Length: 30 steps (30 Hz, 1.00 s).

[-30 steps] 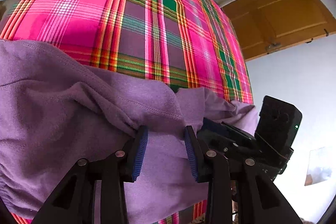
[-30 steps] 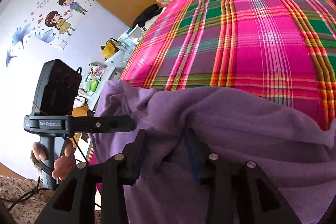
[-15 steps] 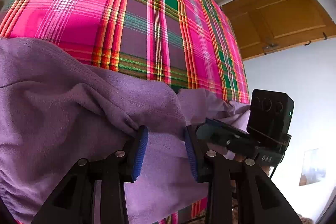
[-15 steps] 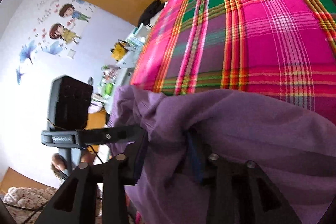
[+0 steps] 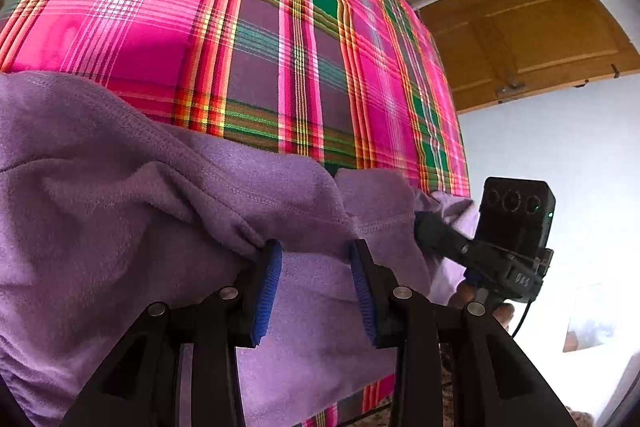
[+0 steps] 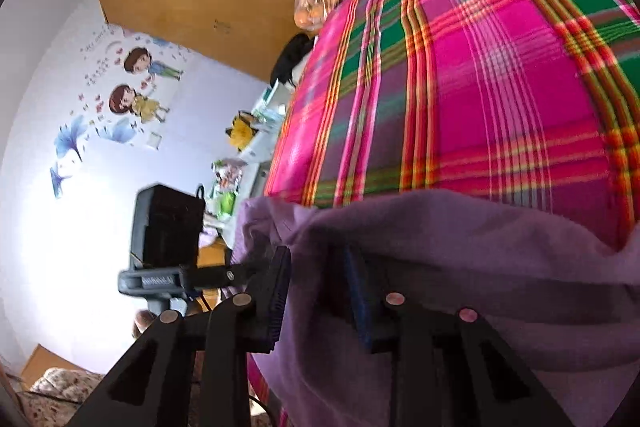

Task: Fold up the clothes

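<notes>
Early days: the purple fleece garment [image 5: 120,211] lies bunched at the plaid bed's [image 5: 256,27] near edge, unfolded. Left gripper [image 5: 316,267] and right gripper [image 6: 316,281] jaws each pinch fleece.

Right gripper [image 6: 316,267] fingers [image 6: 276,291] pinch purple fleece [image 6: 460,267] over plaid bedspread [image 6: 480,67].

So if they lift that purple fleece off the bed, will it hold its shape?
Probably not. The fleece bunches into soft folds around the left gripper, so it should sag. Its fuzzy nap likely grips the ribbed pads. It looks light.
</notes>
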Each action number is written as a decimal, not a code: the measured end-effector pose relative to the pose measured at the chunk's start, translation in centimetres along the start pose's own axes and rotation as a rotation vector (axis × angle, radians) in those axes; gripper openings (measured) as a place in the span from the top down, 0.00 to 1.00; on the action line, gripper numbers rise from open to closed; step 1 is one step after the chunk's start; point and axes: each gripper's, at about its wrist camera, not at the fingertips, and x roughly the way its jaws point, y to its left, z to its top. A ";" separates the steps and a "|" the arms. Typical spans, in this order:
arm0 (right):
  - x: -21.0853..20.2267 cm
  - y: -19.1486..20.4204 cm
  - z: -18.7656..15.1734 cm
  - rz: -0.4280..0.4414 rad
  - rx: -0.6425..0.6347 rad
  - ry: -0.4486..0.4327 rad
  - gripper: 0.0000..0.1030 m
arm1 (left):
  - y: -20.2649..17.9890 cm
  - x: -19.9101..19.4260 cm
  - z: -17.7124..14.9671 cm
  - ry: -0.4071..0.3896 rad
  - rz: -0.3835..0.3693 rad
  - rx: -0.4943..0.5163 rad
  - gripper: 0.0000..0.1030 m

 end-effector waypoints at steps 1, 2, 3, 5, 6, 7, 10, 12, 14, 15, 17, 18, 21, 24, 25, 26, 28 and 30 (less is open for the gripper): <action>0.2 -0.1 -0.1 -0.002 -0.001 0.013 0.71 | 0.0 0.0 0.0 0.000 -0.001 0.000 0.64; 0.4 -0.2 -0.2 -0.003 -0.002 0.026 0.71 | 0.0 0.0 0.0 0.000 -0.001 0.000 0.64; 0.8 0.0 -0.1 0.005 -0.007 0.037 0.71 | 0.1 -0.1 0.0 0.001 -0.001 0.001 0.64; 1.2 0.3 0.0 0.026 -0.020 0.046 0.71 | 0.1 -0.1 0.0 0.001 -0.001 0.002 0.64; 1.5 0.4 0.1 0.041 -0.024 0.046 0.71 | 0.1 -0.2 0.0 0.001 0.001 0.003 0.64; 1.5 0.6 0.2 0.044 -0.030 0.044 0.71 | 0.1 -0.2 0.0 0.001 0.003 0.005 0.64; 1.4 1.2 0.3 0.058 -0.053 0.034 0.74 | 0.1 -0.4 -0.1 0.001 0.008 0.008 0.64; 0.8 1.6 0.5 0.072 -0.074 0.008 0.88 | -0.1 -0.2 -0.1 0.000 0.011 0.008 0.64; 0.3 2.0 0.6 0.080 -0.087 -0.019 0.89 | -0.5 0.1 0.0 -0.003 0.018 0.015 0.64; 0.1 2.1 0.8 0.079 -0.092 -0.025 0.92 | -0.7 0.0 -0.1 -0.008 0.022 0.020 0.64; -0.1 2.2 0.9 0.057 -0.104 -0.027 0.92 | -1.1 -0.2 0.0 -0.025 0.032 0.041 0.64; -0.2 2.3 0.9 0.053 -0.106 -0.029 0.93 | -1.5 -0.5 0.0 -0.047 0.042 0.062 0.64; -0.4 2.3 0.8 0.040 -0.111 -0.036 0.93 | -3.4 -1.4 -0.2 -0.125 0.051 0.181 0.63; -0.6 2.2 0.8 0.037 -0.107 -0.041 0.93 | -5.2 -1.3 -0.3 -0.150 0.052 0.306 0.61; -0.6 2.0 0.7 0.041 -0.101 -0.041 0.93 | -5.8 -1.1 -0.4 -0.146 0.051 0.354 0.61; -0.7 1.8 0.7 0.045 -0.095 -0.041 0.93 | -6.4 -0.7 -0.5 -0.135 0.053 0.406 0.61; -0.9 1.6 0.8 0.048 -0.076 -0.049 0.93 | -7.2 -0.1 -0.8 -0.115 0.073 0.489 0.61; -1.3 1.1 0.8 0.061 -0.048 -0.070 0.92 | -7.5 0.4 -0.9 -0.100 0.090 0.523 0.61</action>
